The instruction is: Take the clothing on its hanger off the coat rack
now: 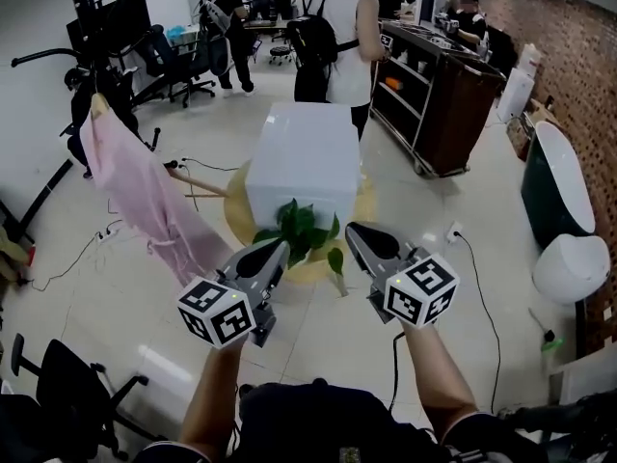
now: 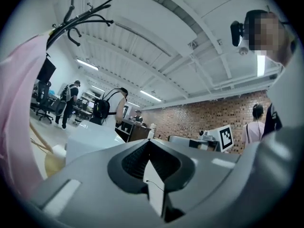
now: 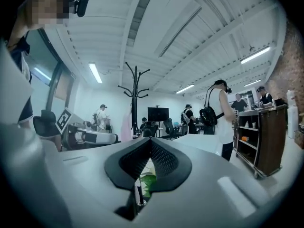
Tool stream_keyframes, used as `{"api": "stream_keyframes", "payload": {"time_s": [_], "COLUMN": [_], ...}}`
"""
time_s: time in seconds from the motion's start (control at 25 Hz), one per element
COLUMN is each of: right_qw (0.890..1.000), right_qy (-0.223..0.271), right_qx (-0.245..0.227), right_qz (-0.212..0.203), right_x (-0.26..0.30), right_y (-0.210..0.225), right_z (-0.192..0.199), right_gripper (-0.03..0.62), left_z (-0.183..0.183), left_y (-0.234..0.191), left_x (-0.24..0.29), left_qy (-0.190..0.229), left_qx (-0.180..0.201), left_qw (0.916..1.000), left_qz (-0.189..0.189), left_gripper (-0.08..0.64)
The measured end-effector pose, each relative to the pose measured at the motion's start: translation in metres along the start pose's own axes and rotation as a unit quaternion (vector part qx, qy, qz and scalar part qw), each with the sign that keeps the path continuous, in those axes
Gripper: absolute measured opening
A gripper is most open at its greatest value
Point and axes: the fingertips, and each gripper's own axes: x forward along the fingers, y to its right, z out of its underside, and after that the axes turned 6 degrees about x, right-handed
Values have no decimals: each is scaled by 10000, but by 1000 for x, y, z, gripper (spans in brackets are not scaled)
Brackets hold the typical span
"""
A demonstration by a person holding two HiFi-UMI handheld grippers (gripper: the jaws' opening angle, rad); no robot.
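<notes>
**Pink garment up and to the left, both claws shut and well short of it**

Head view: the pink garment [image 1: 130, 177] hangs from the black rack [image 1: 92, 37] at the far left. Its long axis runs down toward the floor. It lies up and left of both claws and well apart from them. The left claw [image 1: 280, 247] is nearer to it than the right claw [image 1: 355, 230]. Both forearms reach forward side by side and hold the claws about level. The tips point toward a white box [image 1: 304, 152] and the plant [image 1: 304, 228] in front of it, not toward the rack. Each claw tapers to a single closed point.

Left gripper view: the left claw [image 2: 148, 141] has its jaws pressed together with nothing between them. The garment [image 2: 16, 118] fills the left edge, under the rack's hooks [image 2: 80, 18].

Right gripper view: the right claw [image 3: 151, 139] is also closed and empty. The rack [image 3: 135, 94] stands far off beyond the tips, just left of centre, with a sliver of the garment [image 3: 126, 127] beside its pole.

The hanger's hook is too small to make out. As I judge it, the coming move is a swing to the left toward the rack, with the left claw leading.
</notes>
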Motion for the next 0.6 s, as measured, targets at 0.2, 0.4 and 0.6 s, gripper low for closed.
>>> {"api": "stream_keyframes", "payload": {"time_s": [0.2,0.4,0.6], "right_qw": [9988,9954,9910], "right_qy": [9,-26,-38], "right_qx": [-70,-103,-138], "right_qz": [-494,-948,-1328], "right_x": [55,107,154], "right_y": [-43,-92,-139], "right_z": [-1,0,-1], "right_gripper": [2,2,2], "left_z": [-18,-36,-54], "left_y": [-42,-84,-126], "left_x": [-49,-102,-151], "left_qy": [122,239,329], "left_qx": [127,213,311], "left_qw": [9987,9950,9900], "left_qz": [-472,-946,-1338], "left_gripper": [12,12,12]}}
